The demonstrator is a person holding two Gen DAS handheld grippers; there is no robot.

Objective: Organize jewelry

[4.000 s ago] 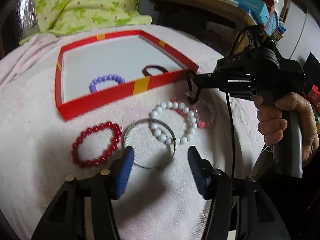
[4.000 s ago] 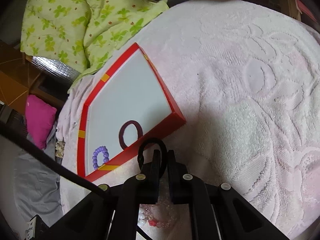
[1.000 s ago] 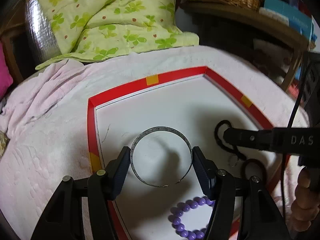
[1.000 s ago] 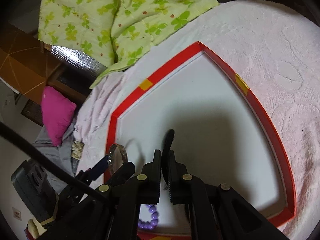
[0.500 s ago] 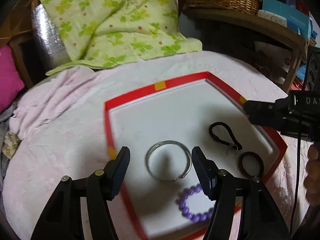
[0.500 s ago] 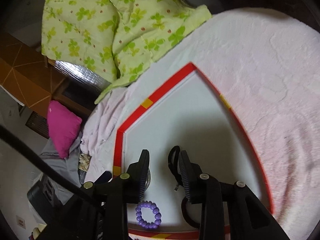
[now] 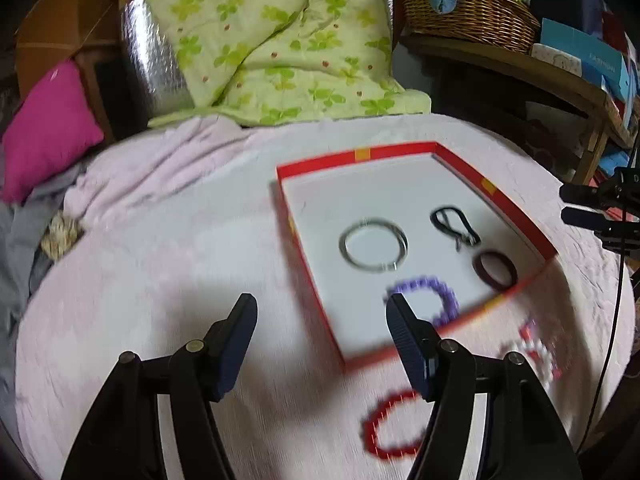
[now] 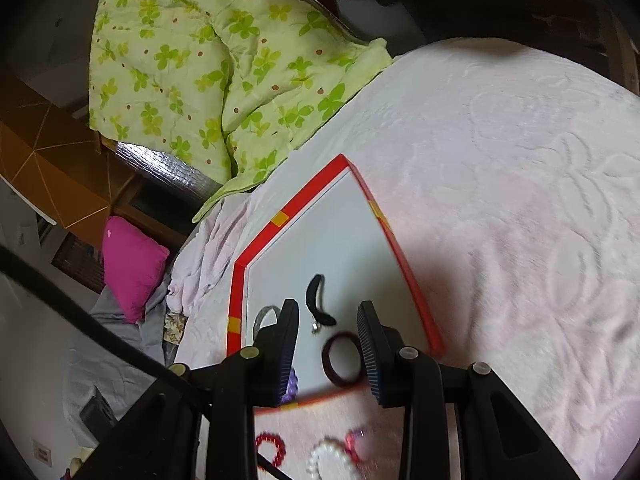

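A red-rimmed tray (image 7: 400, 153) (image 8: 296, 204) with a white floor lies on the pink cloth. In it are a silver bangle (image 7: 373, 245) (image 8: 264, 320), a black cord bracelet (image 7: 454, 222) (image 8: 316, 294), a dark maroon band (image 7: 495, 265) (image 8: 342, 358) and a purple bead bracelet (image 7: 436, 296) (image 8: 291, 386). Blurred on the cloth in front of the tray lie a red bead bracelet (image 7: 394, 430) (image 8: 272, 450), a white pearl bracelet (image 7: 532, 354) (image 8: 332, 462) and a pink one (image 8: 356, 444). My left gripper (image 7: 320, 304) is open and empty, off the tray's near left corner. My right gripper (image 8: 327, 306) (image 7: 564, 203) is open and empty above the tray's near edge.
A green clover quilt (image 7: 272, 40) is heaped behind the pink cloth (image 7: 160, 248). A magenta cushion (image 7: 48, 128) sits far left. At the back right, a wicker basket (image 7: 468, 12) and boxes (image 7: 580, 56) stand on a wooden shelf.
The left gripper let go of the silver bangle and the right one of the black cord; both now lie in the tray. Both grippers drew back and up from the tray.
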